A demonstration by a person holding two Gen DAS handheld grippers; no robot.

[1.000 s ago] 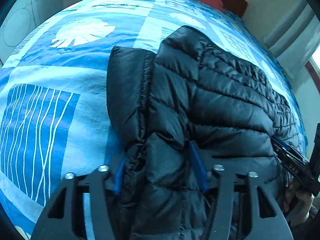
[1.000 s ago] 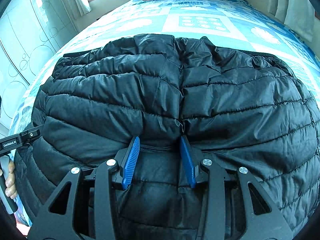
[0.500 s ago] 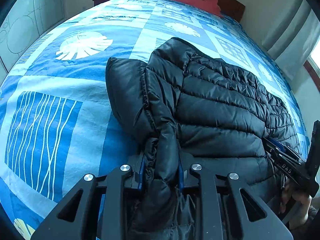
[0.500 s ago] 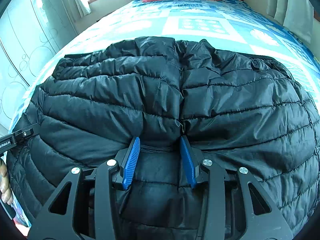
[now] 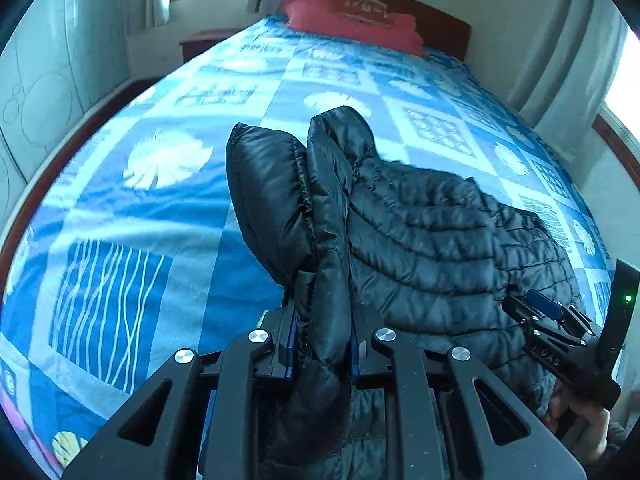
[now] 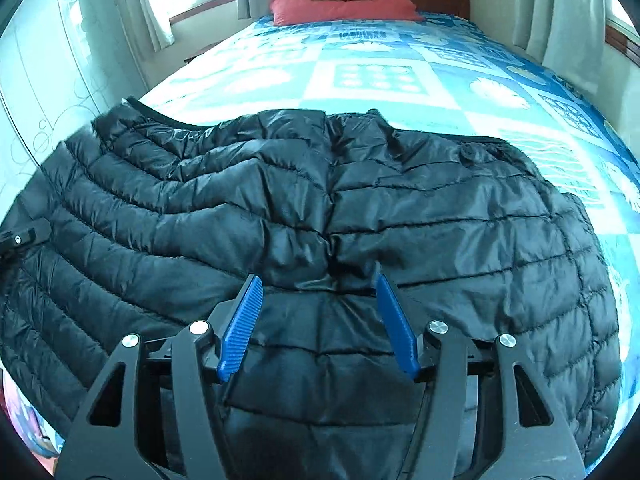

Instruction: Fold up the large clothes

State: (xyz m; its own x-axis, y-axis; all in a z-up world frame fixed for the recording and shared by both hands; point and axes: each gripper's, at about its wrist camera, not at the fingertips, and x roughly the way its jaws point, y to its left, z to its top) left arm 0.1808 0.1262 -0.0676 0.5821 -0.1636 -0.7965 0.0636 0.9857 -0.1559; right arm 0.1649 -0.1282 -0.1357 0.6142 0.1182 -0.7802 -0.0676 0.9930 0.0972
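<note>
Blue patterned bedspread [image 6: 372, 76] fills the background, a red pillow [image 6: 340, 6] at 12 o'clock. Spread across its near end is the black quilted puffer jacket [image 6: 360, 208]: judged light, soft, slippery-shelled, best taken at hems and edges. Left gripper [image 5: 322, 350] is clamped on a bunched edge; right gripper [image 6: 318, 320] is held with jaws apart over the hem.

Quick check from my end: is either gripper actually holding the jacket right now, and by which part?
The left gripper is shut on a bunched fold at the side edge of the black puffer jacket. The right gripper is open over it, holding nothing.
</note>
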